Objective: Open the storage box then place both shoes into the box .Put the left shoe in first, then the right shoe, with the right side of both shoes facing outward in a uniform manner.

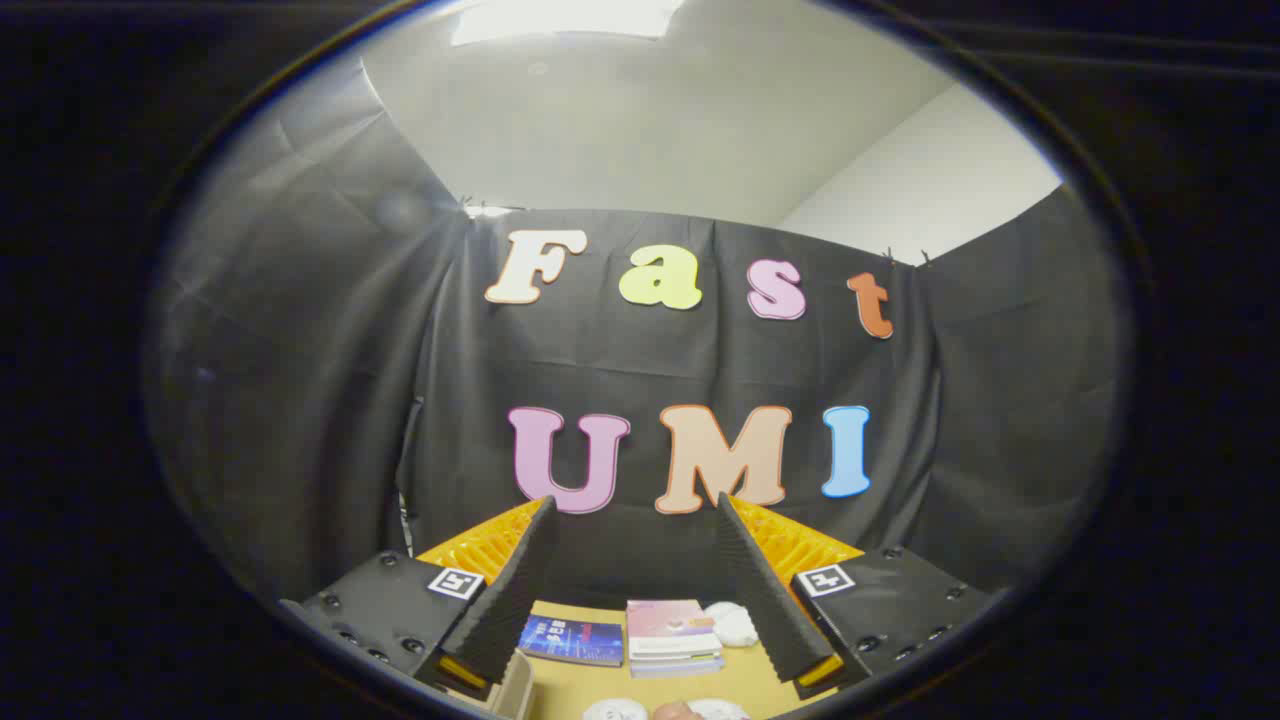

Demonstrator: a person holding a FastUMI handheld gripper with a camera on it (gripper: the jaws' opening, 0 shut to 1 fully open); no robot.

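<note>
Gripper is wide open, holding nothing, aimed high at the booth wall. We see pale rounded shapes, probably shoes, low between the fingers on the table, past a stack of books. Likely light and soft; we'd pinch the stiffer heel collar.

Claw raised, fingers spread apart

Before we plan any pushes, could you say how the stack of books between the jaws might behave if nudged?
The stack of books lies flat on the table, so tipping seems unlikely. The loose layers could slide apart. The gripper, jaws open, holds nothing.
</note>
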